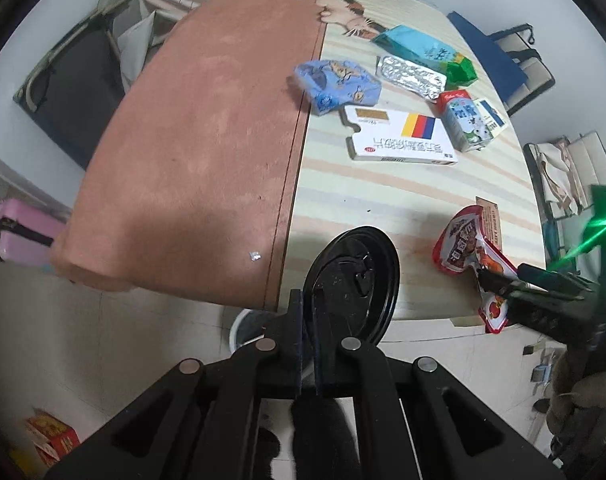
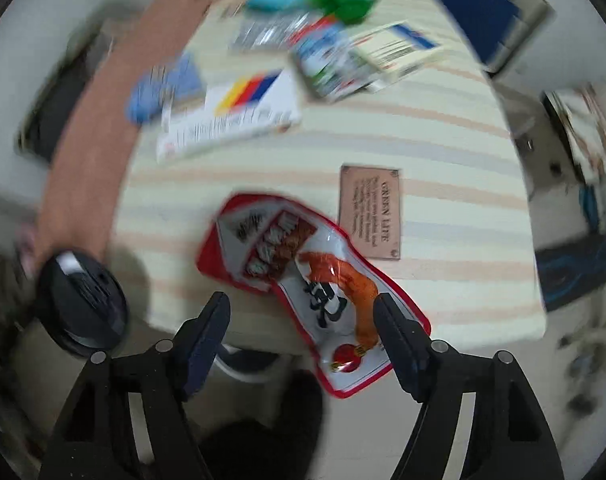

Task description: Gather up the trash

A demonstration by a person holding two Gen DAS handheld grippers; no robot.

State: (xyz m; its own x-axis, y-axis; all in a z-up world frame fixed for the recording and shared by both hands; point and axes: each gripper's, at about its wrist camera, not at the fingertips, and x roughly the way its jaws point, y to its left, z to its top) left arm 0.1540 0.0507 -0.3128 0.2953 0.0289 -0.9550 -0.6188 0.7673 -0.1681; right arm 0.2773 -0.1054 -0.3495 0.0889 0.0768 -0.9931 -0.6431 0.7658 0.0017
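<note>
Left gripper (image 1: 309,312): my left wrist view shows the fingers pressed together on the rim of a black round lid (image 1: 353,284), held on edge over the near edge of the tabletop (image 1: 383,200).
Right gripper (image 2: 301,328): fingers spread wide, nothing clamped between them — the snack wrapper's overhanging end lies in the gap.
Snack wrapper (image 2: 303,280): red-bordered pouch, white panel with dark lettering and an orange food picture; flattened, lying aslant at the near edge of the tabletop, lower end hanging past it.
Only in the left view: sharp detail of the far pile — white box with yellow, red and blue stripes (image 1: 401,136), blue crumpled wrapper (image 1: 337,84), foil blister pack (image 1: 411,76), small milk carton (image 1: 465,120), teal and green bag (image 1: 427,52); I also see a white bin rim (image 1: 239,328) on the floor under the near edge.
Only in the right view: the brown plaque (image 2: 370,212) in full, just beyond the snack wrapper; the far pile is motion-blurred here.
Tabletop cover: pink cloth (image 1: 199,152) on the left half, striped mat on the right.
</note>
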